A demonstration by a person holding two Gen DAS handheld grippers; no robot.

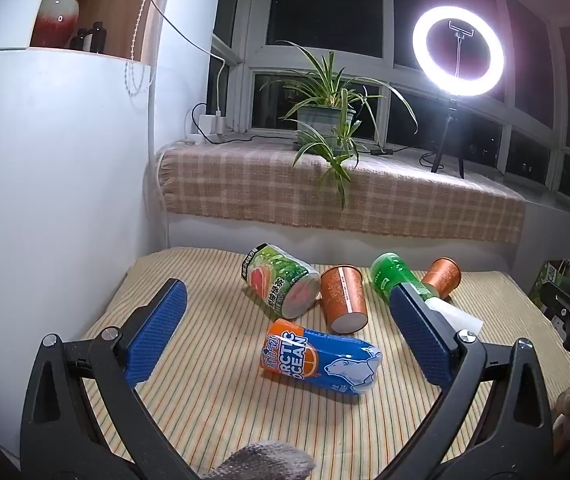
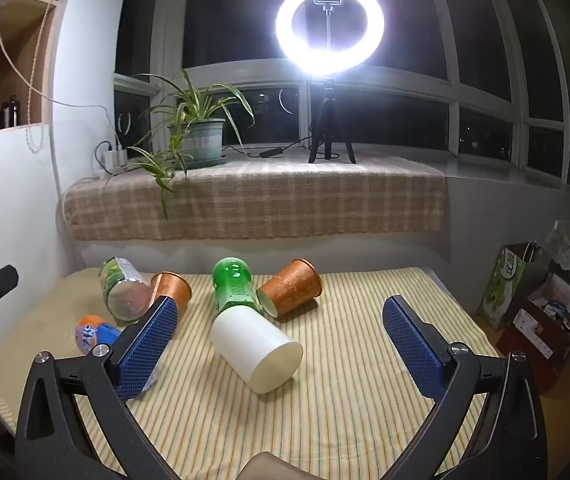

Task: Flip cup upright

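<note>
Several cups lie on their sides on the striped table (image 1: 213, 400). A white cup (image 2: 257, 346) lies nearest my right gripper (image 2: 281, 330), which is open above the table with the cup between its fingers' line of sight. A copper cup (image 2: 291, 287) lies behind it. Another copper cup (image 1: 344, 299) lies ahead of my left gripper (image 1: 291, 326), which is open and empty. The white cup (image 1: 457, 316) shows partly behind the left gripper's right finger (image 1: 421, 340).
A green bottle (image 2: 232, 285), a green-labelled can (image 1: 281, 285) and a blue Arctic Ocean can (image 1: 321, 356) lie among the cups. A checked-cloth sill with a plant (image 1: 327, 120) and ring light (image 2: 329, 24) is behind. Boxes (image 2: 525, 304) stand at the right.
</note>
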